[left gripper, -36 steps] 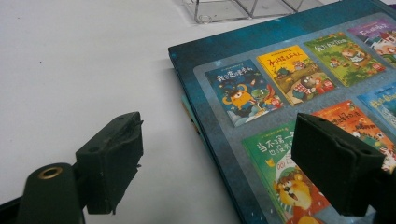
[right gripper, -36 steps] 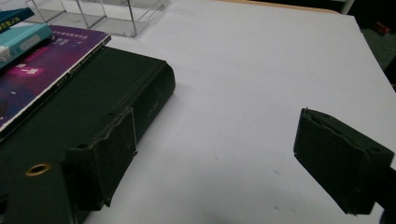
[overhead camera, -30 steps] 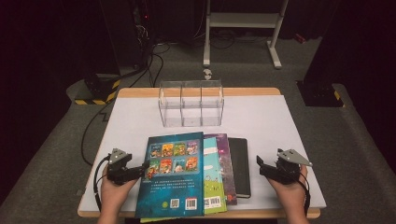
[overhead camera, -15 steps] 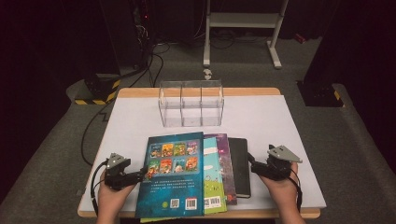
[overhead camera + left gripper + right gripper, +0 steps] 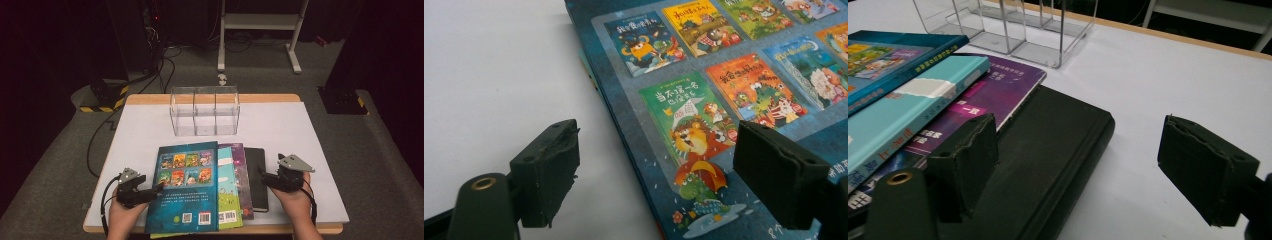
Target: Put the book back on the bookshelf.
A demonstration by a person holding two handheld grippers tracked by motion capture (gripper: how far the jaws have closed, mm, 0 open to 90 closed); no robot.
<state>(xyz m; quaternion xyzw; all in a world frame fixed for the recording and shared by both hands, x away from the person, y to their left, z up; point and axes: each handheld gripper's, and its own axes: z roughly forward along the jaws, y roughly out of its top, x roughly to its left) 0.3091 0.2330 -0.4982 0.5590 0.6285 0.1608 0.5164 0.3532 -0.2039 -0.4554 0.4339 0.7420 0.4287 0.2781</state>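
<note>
Several books lie stacked and fanned out at the table's front. On top is a dark blue picture book. Under it lie a teal book, a purple book and, lowest, a black book. My left gripper is open at the blue book's left edge, with one jaw over the table and one over the cover. My right gripper is open at the black book's right edge, which lies between its jaws.
A clear acrylic holder with three compartments stands behind the books, near the far edge of the white table. Bare white surface lies to the left and right of the stack. Cables and a metal stand sit on the floor beyond.
My right gripper has moved left, in toward the black book's right edge. The left gripper has stayed at the blue book's left edge.
</note>
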